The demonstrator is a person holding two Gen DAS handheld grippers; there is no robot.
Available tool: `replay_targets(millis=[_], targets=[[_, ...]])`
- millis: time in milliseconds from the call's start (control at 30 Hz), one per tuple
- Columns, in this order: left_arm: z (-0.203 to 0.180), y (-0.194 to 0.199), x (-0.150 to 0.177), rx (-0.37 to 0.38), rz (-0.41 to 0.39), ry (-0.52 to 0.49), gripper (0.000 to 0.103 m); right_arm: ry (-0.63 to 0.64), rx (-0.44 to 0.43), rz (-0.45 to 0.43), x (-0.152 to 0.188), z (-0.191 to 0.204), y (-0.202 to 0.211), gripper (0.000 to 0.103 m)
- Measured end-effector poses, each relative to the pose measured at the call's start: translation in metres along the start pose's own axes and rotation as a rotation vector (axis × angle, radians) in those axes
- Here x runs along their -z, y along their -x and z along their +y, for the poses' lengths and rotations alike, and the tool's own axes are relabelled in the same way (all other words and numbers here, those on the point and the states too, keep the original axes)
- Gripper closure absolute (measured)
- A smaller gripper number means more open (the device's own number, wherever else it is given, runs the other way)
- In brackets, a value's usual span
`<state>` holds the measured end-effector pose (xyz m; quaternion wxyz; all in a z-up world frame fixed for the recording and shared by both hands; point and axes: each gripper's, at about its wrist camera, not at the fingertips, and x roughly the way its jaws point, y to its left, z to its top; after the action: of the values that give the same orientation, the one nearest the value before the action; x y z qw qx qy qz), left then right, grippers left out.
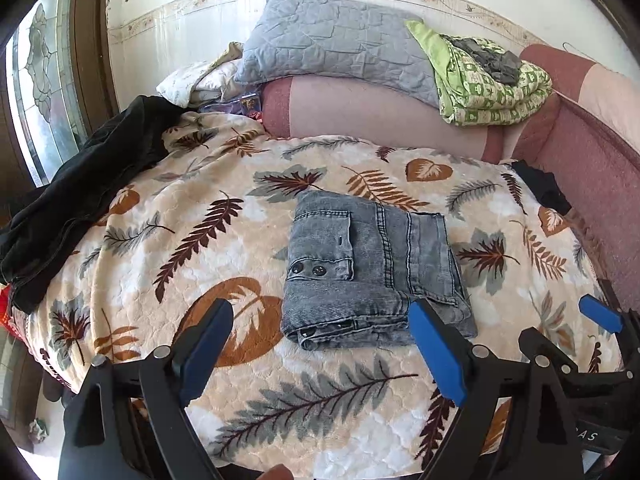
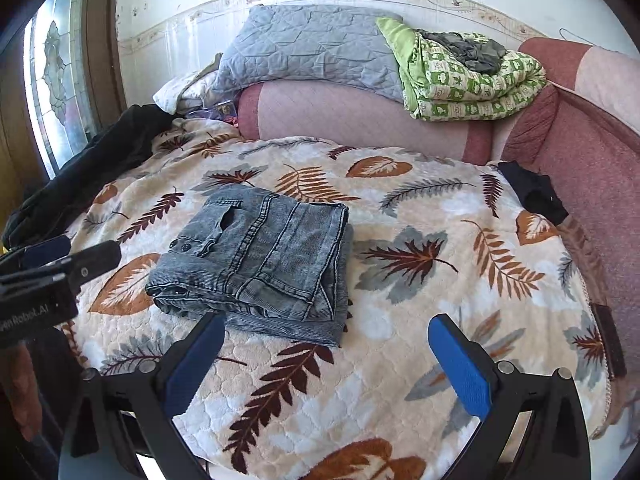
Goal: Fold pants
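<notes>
Pants: my grey denim pants [image 1: 372,268] lie folded into a compact stack on the leaf-print blanket [image 1: 168,240], roughly mid-bed, button flap up.
My left tool [image 1: 324,340]: its blue pads stand wide apart with nothing between them; it hangs just short of the near edge of the pants, not touching them.
My right tool [image 2: 328,356]: wide apart too, empty, over bare blanket just right of the stack's near corner.
Neighbours: in the left view my right tool shows at the lower right; in the right view my left tool shows at the left edge.
Behind the pants: a pink bolster [image 1: 380,116] carries a grey quilted pillow [image 1: 332,48] and a folded green quilt [image 1: 488,80].
Edges: a black garment [image 1: 80,192] drapes the left side; a small black cloth [image 2: 532,196] lies at the right.
</notes>
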<state>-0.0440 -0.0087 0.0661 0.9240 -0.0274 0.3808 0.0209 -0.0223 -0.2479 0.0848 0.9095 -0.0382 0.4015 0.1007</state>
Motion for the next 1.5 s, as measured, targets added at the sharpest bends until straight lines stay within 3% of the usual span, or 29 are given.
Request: replay_targets(millis=[667,1500], targets=[[0.000,0.004,0.003,0.002,0.003,0.001,0.013,-0.011,0.002,0.011,-0.001,0.007,-0.003,0.000],[-0.005,-0.019,-0.006,0.035,0.049,-0.006,0.013,-0.017,0.005,0.036,-0.004,0.004,-0.023,0.000]])
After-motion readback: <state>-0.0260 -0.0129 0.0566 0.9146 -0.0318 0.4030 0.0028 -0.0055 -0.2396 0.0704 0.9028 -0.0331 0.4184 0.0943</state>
